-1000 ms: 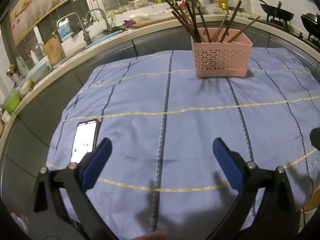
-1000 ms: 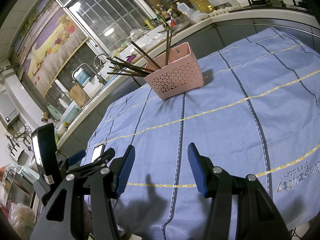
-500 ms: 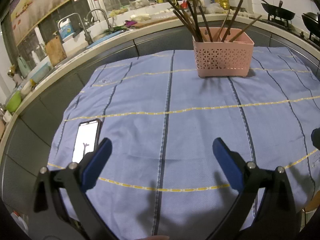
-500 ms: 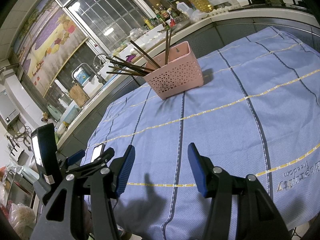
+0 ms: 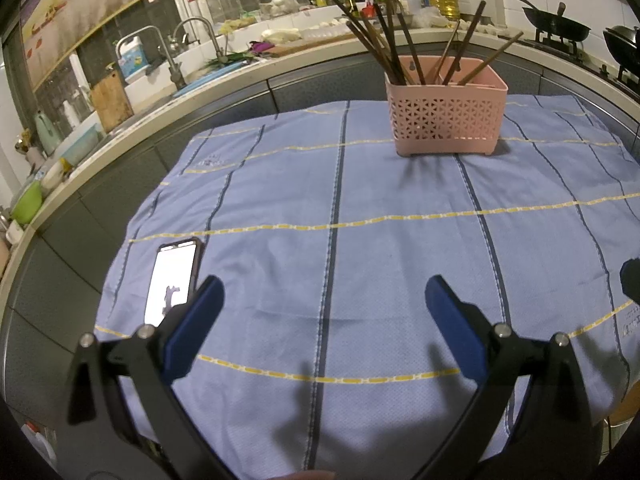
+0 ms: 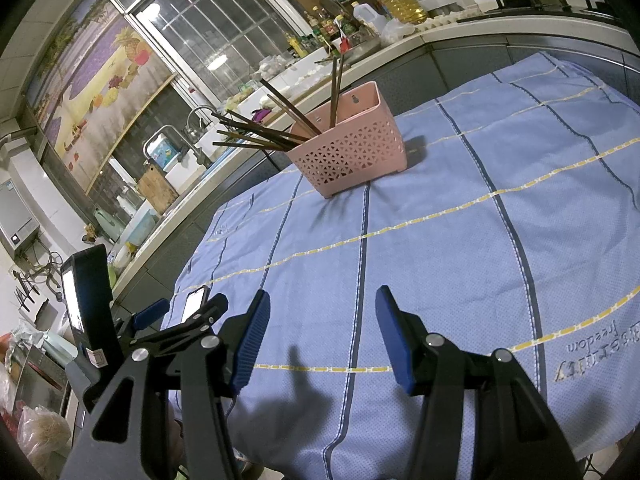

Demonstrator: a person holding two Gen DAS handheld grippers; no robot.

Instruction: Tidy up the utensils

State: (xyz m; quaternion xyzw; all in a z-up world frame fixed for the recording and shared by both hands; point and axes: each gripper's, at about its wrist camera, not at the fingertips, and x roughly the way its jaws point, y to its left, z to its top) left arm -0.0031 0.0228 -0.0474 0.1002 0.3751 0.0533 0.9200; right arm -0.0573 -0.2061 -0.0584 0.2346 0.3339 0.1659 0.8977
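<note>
Pink perforated basket (image 5: 446, 120) is seen at the far side of the cloth-covered tabletop (image 5: 280, 220), well ahead of both grippers. Dark chopsticks (image 5: 384, 36) stand in it, fanned, leaning leftward. Left gripper (image 5: 324, 300) and right gripper (image 6: 320, 320) are held wide, empty. Neither is clearly nearer.

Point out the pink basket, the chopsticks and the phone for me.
pink basket (image 5: 446, 120), left wrist view, front lattice wall.
chopsticks (image 6: 256, 136), right wrist view, shafts of the leaning bundle.
phone (image 5: 172, 276), left wrist view, lit screen.
</note>
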